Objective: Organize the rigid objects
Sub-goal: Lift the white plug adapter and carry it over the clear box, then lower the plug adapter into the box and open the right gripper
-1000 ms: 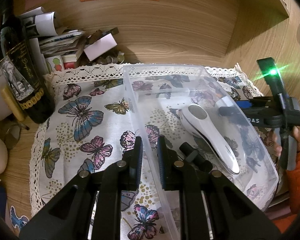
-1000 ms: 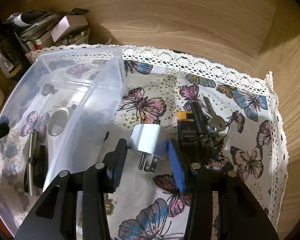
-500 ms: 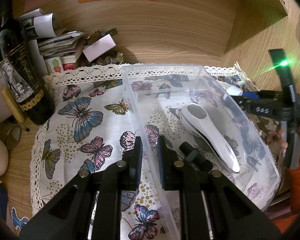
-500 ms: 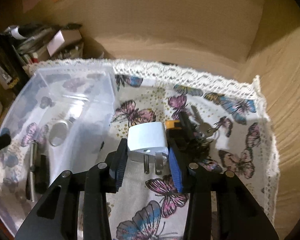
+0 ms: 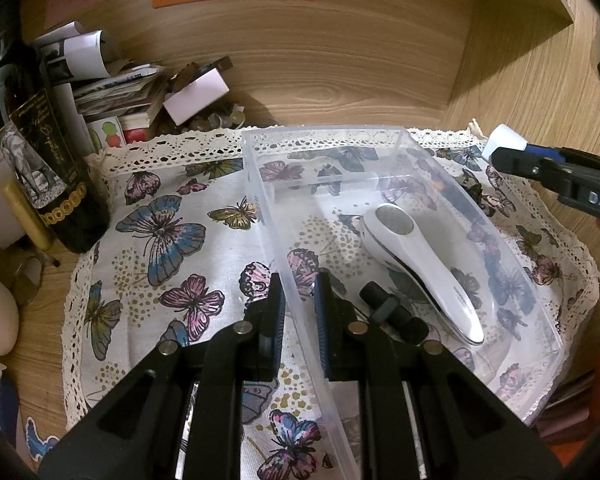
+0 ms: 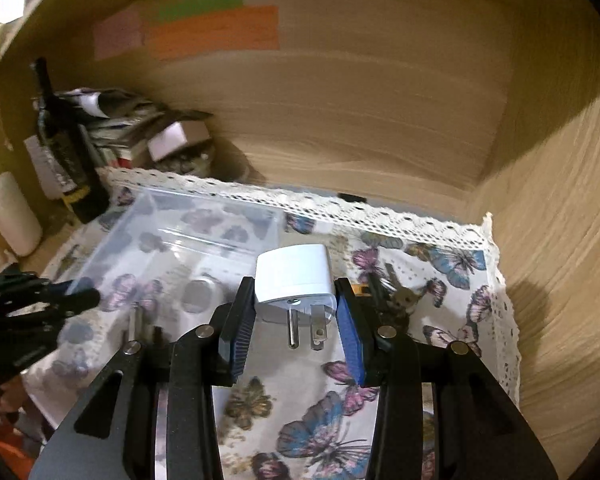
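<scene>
Right gripper (image 6: 296, 332) pinching a white plastic plug adapter (image 6: 294, 280) by its sides, prongs pointing back toward the camera, lifted clear of the butterfly-print cloth (image 6: 324, 432). Just right of its fingers, a bunch of keys (image 6: 396, 300) on that cloth. Left gripper (image 5: 300, 312) clamped on the near-left wall of a clear plastic bin (image 5: 380, 140), one finger outside, one inside. Ahead of it inside the bin, a white handheld device (image 5: 420, 260) and a small black part (image 5: 392, 312). Far left, a dark wine bottle (image 5: 40, 152).
</scene>
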`<control>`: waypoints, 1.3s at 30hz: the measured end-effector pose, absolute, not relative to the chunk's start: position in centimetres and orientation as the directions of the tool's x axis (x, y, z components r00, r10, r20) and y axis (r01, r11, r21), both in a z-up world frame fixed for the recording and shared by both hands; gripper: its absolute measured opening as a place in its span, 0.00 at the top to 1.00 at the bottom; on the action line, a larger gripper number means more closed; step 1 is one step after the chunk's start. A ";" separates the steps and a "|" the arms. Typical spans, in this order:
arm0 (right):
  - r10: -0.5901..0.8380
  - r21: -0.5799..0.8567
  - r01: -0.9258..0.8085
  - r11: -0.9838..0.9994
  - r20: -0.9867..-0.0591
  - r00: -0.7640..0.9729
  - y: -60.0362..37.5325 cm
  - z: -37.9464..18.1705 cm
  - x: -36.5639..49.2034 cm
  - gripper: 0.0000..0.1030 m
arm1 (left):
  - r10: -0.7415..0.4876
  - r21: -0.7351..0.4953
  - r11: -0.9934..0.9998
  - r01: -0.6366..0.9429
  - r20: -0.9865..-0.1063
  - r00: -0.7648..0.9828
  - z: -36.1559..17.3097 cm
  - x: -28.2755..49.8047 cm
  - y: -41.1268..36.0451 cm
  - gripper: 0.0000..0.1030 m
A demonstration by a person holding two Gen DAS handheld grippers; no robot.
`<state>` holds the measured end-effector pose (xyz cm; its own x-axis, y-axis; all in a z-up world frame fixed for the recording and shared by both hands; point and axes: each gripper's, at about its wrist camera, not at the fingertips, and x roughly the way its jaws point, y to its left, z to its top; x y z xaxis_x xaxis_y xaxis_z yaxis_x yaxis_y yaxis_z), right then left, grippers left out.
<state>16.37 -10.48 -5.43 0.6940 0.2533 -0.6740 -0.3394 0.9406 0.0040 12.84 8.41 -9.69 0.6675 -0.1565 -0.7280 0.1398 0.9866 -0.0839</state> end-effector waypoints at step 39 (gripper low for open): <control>0.341 0.008 -0.528 0.849 -0.772 0.536 -4.1 -8.7 15.0 0.62 | -0.155 -0.081 0.987 0.140 -0.726 0.671 -9.8 12.8 8.3 0.85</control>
